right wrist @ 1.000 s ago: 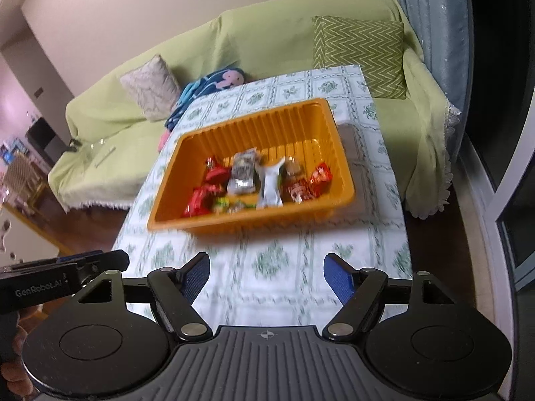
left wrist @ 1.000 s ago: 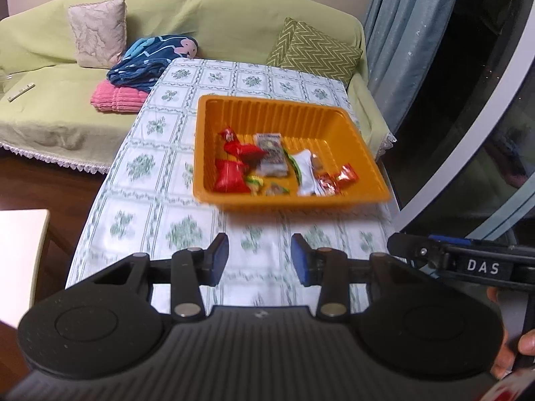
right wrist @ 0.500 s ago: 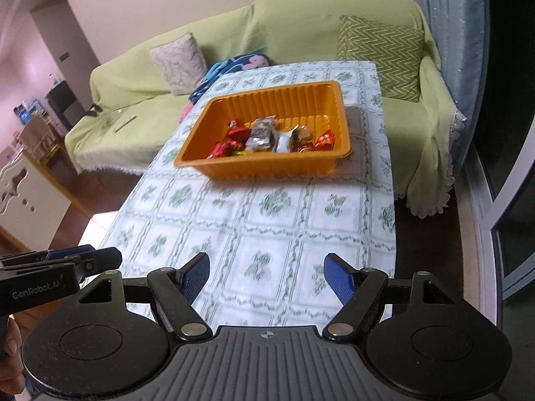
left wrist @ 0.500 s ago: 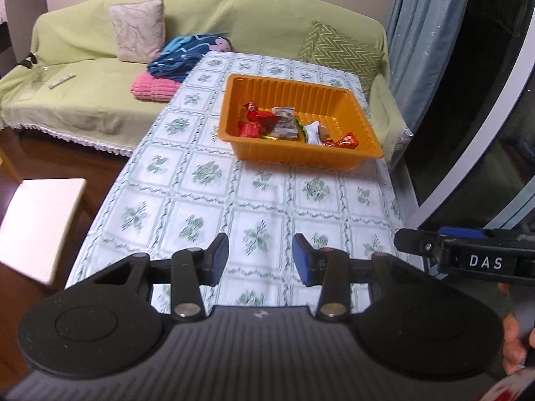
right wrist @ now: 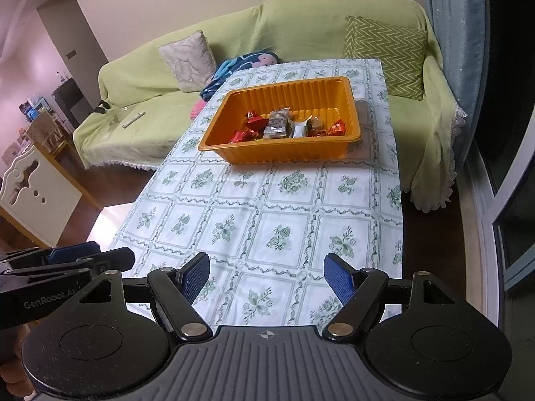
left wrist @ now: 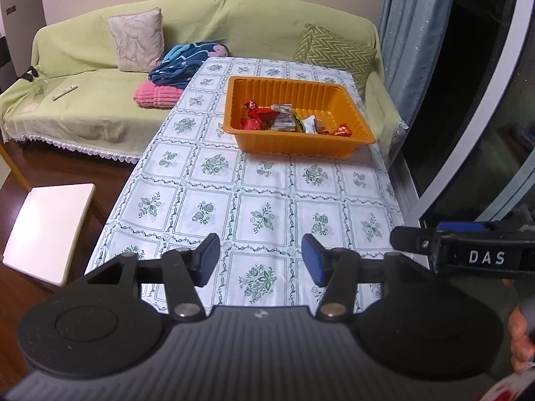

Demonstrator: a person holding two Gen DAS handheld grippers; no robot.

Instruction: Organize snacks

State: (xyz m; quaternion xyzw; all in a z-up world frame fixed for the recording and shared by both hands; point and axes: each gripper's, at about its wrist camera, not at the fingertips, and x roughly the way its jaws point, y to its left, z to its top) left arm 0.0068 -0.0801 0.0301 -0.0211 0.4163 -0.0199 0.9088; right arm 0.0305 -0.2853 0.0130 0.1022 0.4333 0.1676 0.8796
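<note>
The snacks [left wrist: 291,120] were all in the orange tray [left wrist: 294,143], which sat on the far part of the table [left wrist: 264,193]. They lay in a row along the near side of the tray: red wrappers on the left, a grey packet and a white one in the middle, more red ones on the right. No snacks could be seen loose on the flowered cloth. So the tidying looked done, or very nearly done.

The left gripper [left wrist: 260,260] was at the near end of the table, well apart from the tray, with its jaws apart and nothing between them. The right gripper [right wrist: 267,279] was there too, also spread wide and empty. At most, someone might want to straighten the packets
</note>
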